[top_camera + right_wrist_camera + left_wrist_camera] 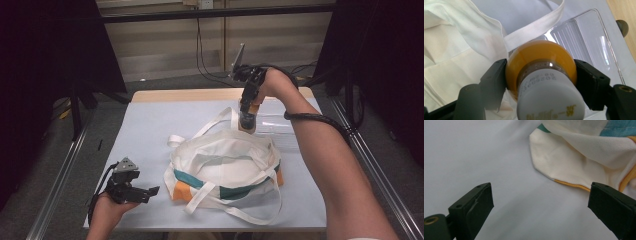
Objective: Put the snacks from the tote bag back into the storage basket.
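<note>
**Bottle gripped above the tote's far rim**

The right gripper [247, 116] points downward at the far side of the table and is clenched on a small orange bottle [541, 62] with a white cap [550, 97]; in the right gripper view both black jaws press against the bottle's shoulders, cap toward the camera. The bottle hangs just past the far rim of a cream tote bag [225, 167] with teal and orange panels. Directly beneath the jaws lies one of the bag's white straps [534, 27], looping across the sheet between the bag's cloth and a clear plastic tray [586, 42]. The tray sits just beyond and to the side of the bottle, its ribbed floor showing. The bag's rumpled opening lies just on the near side of the jaws.

The left gripper [145, 192] rests low at the near corner of the pale table sheet [150, 125], jaws spread wide with nothing between them. Ahead of it, in the left gripper view, a cream corner of the bag [554, 157] edged in orange lies near the jaw on that view's right, apart from it. Another long strap [235, 212] curls along the bag's near edge, well apart from the left gripper.
</note>
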Available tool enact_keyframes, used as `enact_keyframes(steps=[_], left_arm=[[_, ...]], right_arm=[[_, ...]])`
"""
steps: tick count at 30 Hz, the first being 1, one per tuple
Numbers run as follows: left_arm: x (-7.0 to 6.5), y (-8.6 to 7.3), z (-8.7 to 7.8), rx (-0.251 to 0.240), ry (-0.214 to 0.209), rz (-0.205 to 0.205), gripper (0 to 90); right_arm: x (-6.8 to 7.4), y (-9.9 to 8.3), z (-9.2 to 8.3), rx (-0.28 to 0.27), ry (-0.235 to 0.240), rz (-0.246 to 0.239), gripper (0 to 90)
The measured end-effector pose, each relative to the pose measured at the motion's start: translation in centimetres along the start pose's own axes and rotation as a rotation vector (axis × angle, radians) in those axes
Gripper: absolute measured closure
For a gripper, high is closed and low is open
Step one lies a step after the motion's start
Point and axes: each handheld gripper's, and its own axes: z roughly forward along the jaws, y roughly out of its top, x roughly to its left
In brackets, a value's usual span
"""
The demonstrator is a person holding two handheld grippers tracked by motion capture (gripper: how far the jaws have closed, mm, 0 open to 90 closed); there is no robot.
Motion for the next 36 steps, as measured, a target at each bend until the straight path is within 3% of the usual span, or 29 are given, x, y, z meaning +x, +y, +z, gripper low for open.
enact_keyframes(steps=[7,9,36], left_arm=[[-0.1,0.0,0.0,-0.001,0.002,0.001,5.7],[-0.1,0.0,-0.1,-0.001,0.0,0.003,5.8],[-0.1,0.0,-0.1,0.001,0.005,0.005,5.7]], right_arm=[[0.1,-0.1,0.3,-0.002,0.005,0.023,30.5],[0.0,-0.2,0.4,-0.006,0.002,0.003,30.5],[0.0,-0.4,1.8,0.0,0.004,0.007,30.5]])
